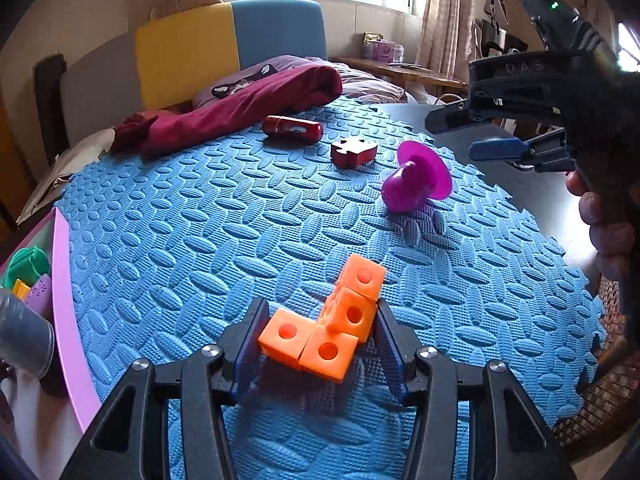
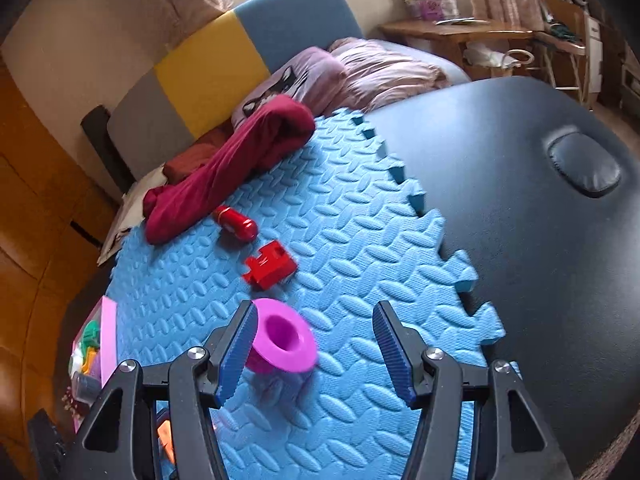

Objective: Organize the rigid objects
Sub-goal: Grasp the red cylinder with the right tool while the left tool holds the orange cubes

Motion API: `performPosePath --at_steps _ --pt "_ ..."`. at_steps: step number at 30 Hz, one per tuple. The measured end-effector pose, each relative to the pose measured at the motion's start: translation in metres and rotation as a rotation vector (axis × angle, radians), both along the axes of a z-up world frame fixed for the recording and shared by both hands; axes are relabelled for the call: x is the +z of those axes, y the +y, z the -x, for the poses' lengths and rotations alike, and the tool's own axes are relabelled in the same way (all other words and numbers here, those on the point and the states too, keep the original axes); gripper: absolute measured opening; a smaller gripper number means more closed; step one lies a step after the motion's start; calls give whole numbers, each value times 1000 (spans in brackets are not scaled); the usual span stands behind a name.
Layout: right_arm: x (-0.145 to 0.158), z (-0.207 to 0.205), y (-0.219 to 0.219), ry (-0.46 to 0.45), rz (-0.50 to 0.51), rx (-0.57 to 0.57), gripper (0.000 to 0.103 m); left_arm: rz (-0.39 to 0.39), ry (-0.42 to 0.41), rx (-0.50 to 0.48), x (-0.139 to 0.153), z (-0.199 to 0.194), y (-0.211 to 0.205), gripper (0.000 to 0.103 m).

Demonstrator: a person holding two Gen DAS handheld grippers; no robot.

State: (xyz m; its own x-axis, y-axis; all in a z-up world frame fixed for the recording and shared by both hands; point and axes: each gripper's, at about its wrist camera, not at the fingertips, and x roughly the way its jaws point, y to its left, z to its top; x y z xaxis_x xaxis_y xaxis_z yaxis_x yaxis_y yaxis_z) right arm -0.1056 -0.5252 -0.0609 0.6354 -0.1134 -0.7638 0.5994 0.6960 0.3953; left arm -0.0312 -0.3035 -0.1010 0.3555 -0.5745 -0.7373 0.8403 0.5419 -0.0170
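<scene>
An orange chain of linked cubes [image 1: 334, 324] lies on the blue foam mat [image 1: 200, 220]. My left gripper [image 1: 320, 328] is open with its fingers on either side of the cubes. A purple funnel-shaped piece [image 1: 416, 178] lies further right; in the right wrist view it [image 2: 282, 340] sits by the left finger of my open right gripper [image 2: 316, 340], which also shows in the left wrist view [image 1: 476, 134], raised above the mat's right edge. A red puzzle-shaped block [image 1: 354, 152] [image 2: 270, 266] and a red cylinder [image 1: 292, 129] [image 2: 236, 222] lie at the far side.
A pink box [image 1: 64, 312] [image 2: 106, 336] with several small toys stands at the mat's left edge. A dark red cloth [image 1: 240, 108] [image 2: 224, 172] lies at the far edge. The dark padded table [image 2: 540, 220] extends to the right.
</scene>
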Motion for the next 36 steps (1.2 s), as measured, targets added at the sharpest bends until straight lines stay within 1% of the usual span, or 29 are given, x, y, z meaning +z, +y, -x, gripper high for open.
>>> performPosePath --at_steps 3,6,9,16,19,20,21,22,23,27,31,33,36 --pt "6 -15 10 -8 10 98 60 4 2 -1 -1 0 0 53" --pt "12 -41 15 10 58 189 60 5 2 -1 -1 0 0 53" --pt "12 -76 15 54 120 271 60 6 2 0 -2 -1 0 53" --pt "-3 -170 9 193 228 431 60 12 7 3 -1 0 0 53" --pt "-18 -203 6 252 251 452 59 13 8 4 -1 0 -1 53" --pt "-28 -213 4 292 239 461 56 13 8 4 -1 0 -1 53" --pt "-35 -219 1 328 230 458 36 14 8 5 -1 -1 -1 53" --pt "-38 -221 0 331 226 453 33 12 11 5 -1 -1 -1 52" --pt "-38 -220 2 320 218 463 26 15 11 5 -1 -1 -1 52" --pt "-37 -204 26 330 210 531 26 19 13 7 0 -1 0 52" --pt "-37 -187 48 338 123 604 26 22 18 40 2 -3 4 52" --pt "-38 -180 60 348 126 632 26 21 22 49 2 -3 8 52" --pt "-38 -171 76 347 158 654 26 1 9 46 2 8 15 52"
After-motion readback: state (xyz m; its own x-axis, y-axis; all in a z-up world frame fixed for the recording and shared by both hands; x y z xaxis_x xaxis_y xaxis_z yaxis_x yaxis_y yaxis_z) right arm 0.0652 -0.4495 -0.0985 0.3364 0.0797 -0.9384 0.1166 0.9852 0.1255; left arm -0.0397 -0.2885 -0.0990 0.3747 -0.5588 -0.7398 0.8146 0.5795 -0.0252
